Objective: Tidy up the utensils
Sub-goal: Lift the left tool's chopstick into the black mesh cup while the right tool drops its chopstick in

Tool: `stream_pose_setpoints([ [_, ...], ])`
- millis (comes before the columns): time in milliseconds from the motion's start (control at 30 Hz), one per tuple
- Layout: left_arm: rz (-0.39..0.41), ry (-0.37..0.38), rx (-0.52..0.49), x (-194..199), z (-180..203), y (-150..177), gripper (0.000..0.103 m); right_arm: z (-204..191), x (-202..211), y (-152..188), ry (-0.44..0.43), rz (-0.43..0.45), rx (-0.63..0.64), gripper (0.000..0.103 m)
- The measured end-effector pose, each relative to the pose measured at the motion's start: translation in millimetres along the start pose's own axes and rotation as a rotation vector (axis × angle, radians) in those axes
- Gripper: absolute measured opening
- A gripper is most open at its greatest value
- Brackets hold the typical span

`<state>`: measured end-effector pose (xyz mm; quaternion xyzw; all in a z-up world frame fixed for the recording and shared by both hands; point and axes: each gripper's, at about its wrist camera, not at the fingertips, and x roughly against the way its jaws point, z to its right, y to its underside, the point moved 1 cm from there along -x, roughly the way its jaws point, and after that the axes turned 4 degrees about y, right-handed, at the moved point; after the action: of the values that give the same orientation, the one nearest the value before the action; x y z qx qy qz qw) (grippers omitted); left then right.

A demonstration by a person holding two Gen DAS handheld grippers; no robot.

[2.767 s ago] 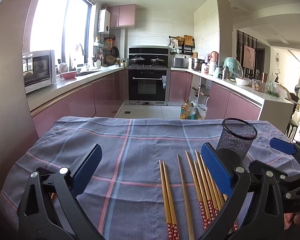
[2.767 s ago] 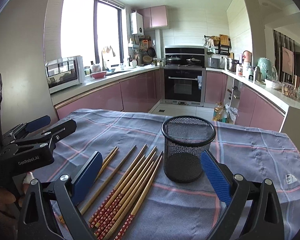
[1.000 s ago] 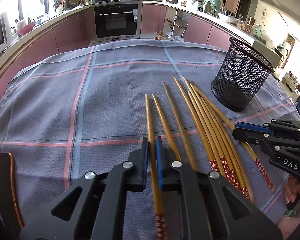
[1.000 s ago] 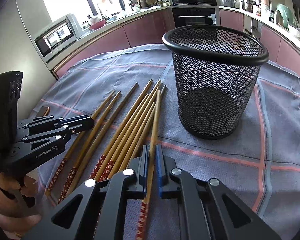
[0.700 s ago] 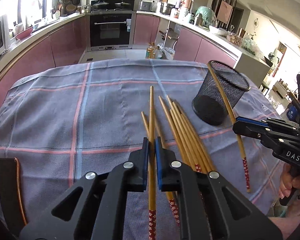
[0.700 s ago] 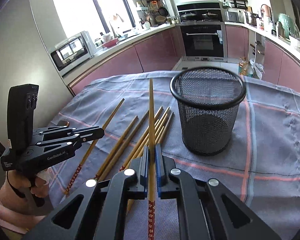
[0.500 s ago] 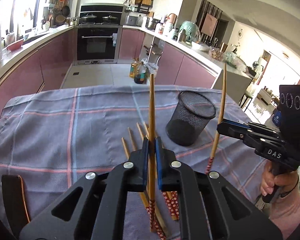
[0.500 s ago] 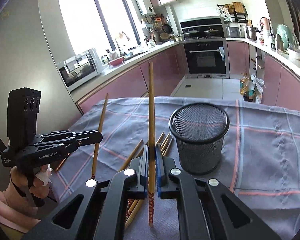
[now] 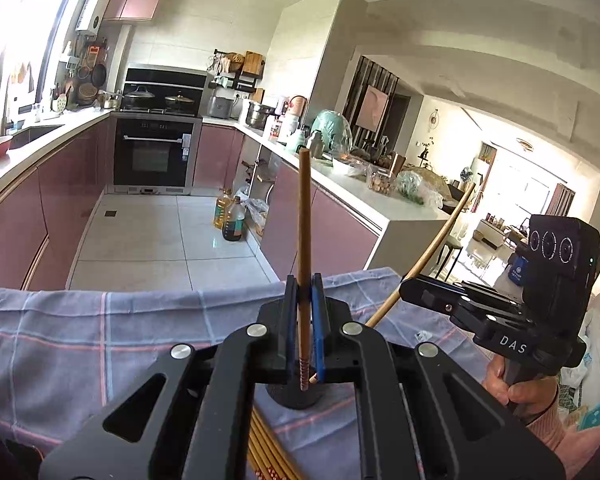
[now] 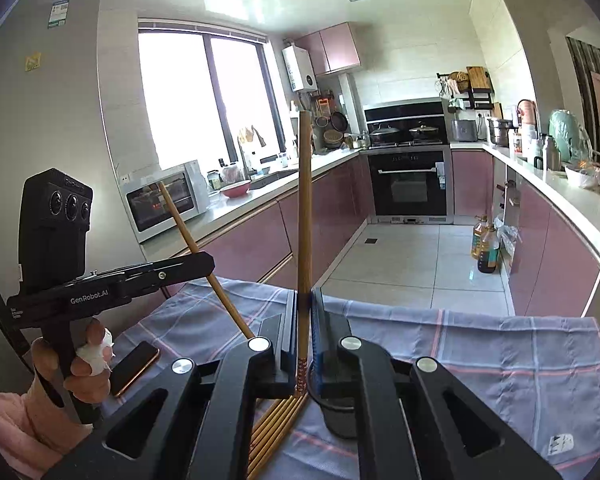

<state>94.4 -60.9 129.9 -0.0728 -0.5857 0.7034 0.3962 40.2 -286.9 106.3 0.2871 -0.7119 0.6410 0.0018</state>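
Observation:
My left gripper (image 9: 303, 312) is shut on a bamboo chopstick (image 9: 303, 224) that stands upright, its patterned end hanging over the black mesh holder (image 9: 296, 399) seen below the jaws. My right gripper (image 10: 304, 320) is shut on another chopstick (image 10: 305, 208), also upright, with the holder (image 10: 336, 416) just below and right of it. Each gripper shows in the other's view, holding its chopstick tilted: the right one (image 9: 410, 286), the left one (image 10: 210, 262). Several more chopsticks (image 10: 278, 420) lie on the cloth beside the holder.
A blue-grey checked cloth (image 10: 500, 352) covers the table. A phone (image 10: 134, 368) lies on it at the left. Beyond the table's far edge are the kitchen floor, pink cabinets and an oven.
Both grippers have lifted their chopsticks off the cloth and tipped them upright. They have come in over the mesh holder, which now sits under the jaws.

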Motion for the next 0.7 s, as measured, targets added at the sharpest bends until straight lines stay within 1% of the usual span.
stream_pose_setpoints([
  [100,0.003,0.006,-0.025,-13,10,-14,0.007,10,-2,-11,0.029,0.008,0.006,0.005],
  [167,-0.009,-0.009,-0.042,-27,16,-18,0.007,16,-10,-11,0.049,-0.013,0.011,0.005],
  [200,-0.028,-0.007,-0.055,-34,19,-17,0.007,18,-16,-9,0.056,-0.031,0.014,0.005],
  [367,-0.176,-0.031,-0.079,-79,18,9,0.008,27,-47,11,0.063,-0.148,0.011,0.005],
  [467,-0.254,-0.026,-0.074,-100,15,26,0.008,29,-66,22,0.058,-0.228,0.009,0.005],
  [567,-0.287,-0.033,-0.073,-116,11,35,0.008,31,-85,31,0.067,-0.292,0.007,0.006],
  [600,-0.296,-0.032,-0.069,-123,3,39,0.008,31,-89,33,0.071,-0.302,0.003,0.006],
  [633,-0.299,-0.039,-0.063,-126,3,39,0.008,32,-93,34,0.077,-0.311,-0.003,0.007],
  [667,-0.299,-0.047,-0.065,-130,3,46,0.008,30,-95,35,0.083,-0.316,-0.009,0.008],
  [700,-0.298,-0.053,-0.063,-133,1,46,0.015,30,-97,37,0.09,-0.314,-0.019,0.008],
])
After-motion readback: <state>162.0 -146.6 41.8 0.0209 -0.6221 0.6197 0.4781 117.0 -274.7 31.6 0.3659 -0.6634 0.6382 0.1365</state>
